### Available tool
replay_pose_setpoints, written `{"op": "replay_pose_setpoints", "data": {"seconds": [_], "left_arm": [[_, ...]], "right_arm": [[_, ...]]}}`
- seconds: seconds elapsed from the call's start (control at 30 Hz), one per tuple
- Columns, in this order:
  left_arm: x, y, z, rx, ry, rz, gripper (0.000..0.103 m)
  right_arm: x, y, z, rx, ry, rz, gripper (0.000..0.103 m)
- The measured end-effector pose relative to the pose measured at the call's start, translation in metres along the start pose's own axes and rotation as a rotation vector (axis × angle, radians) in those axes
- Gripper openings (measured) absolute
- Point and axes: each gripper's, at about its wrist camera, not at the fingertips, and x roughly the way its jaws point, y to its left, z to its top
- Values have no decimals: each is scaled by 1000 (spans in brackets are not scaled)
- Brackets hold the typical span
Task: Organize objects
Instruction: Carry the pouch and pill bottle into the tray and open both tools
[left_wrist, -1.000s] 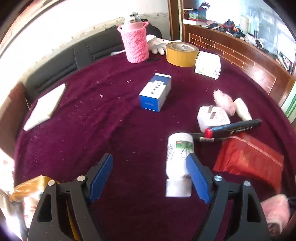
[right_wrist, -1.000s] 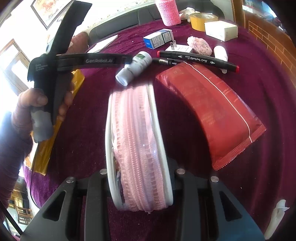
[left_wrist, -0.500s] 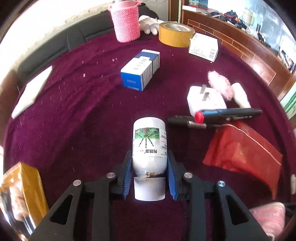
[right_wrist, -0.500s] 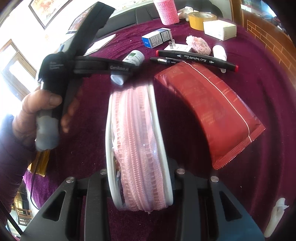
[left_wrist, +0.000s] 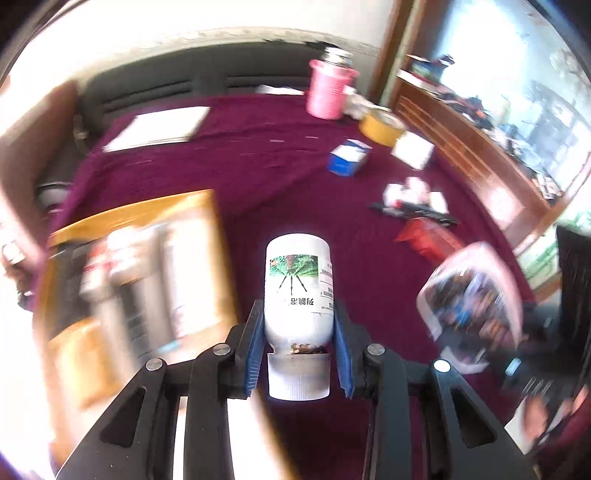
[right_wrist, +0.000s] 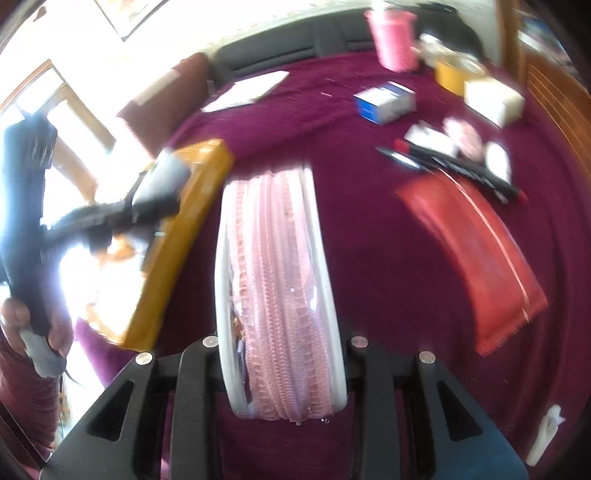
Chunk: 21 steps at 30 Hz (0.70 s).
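Observation:
My left gripper (left_wrist: 297, 314) is shut on a white bottle (left_wrist: 297, 273) with a green label. It holds the bottle cap-down above the maroon cloth (left_wrist: 258, 166), beside a blurred orange box (left_wrist: 129, 277). My right gripper (right_wrist: 280, 354) is shut on a pink zip pouch (right_wrist: 277, 288) with white rims, held edge-on and off the cloth. In the left wrist view the same pouch (left_wrist: 472, 306) shows blurred at the right. At the left edge of the right wrist view a hand (right_wrist: 33, 325) holds the left tool's handle near the orange box (right_wrist: 184, 229).
On the cloth lie a red packet (right_wrist: 469, 251), black markers (right_wrist: 461, 166), a blue-and-white box (left_wrist: 349, 158), a white box (left_wrist: 412, 149), a yellow tape roll (left_wrist: 382, 127), a pink knitted cup (left_wrist: 328, 92) and a white pad (left_wrist: 159, 127). A wooden counter (left_wrist: 480, 147) borders the right.
The left gripper closed on the white bottle, lifted it off the cloth and swung left toward the orange box. The right gripper rose a little with the pink pouch still in it.

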Motion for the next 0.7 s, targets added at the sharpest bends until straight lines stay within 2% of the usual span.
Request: {"op": "replay_pose_setpoints", "data": {"seconds": [0.1, 0.23, 0.3, 0.47, 0.6, 0.7], "left_arm": [[-20, 40, -23, -13, 9, 134, 29], [-20, 101, -55, -92, 92, 240, 29], [-15, 121, -67, -111, 115, 279, 29], [2, 156, -80, -157, 148, 313, 29], [7, 160, -85, -137, 134, 330, 29], [6, 160, -83, -130, 110, 311, 30]], "right_arm": [[3, 42, 9, -55, 12, 60, 28], [36, 99, 27, -93, 81, 164, 28], [58, 124, 31, -104, 122, 181, 29], [114, 176, 34, -96, 217, 185, 29], [151, 190, 43, -16, 282, 228, 29], [168, 198, 46, -2, 302, 198, 29]]}}
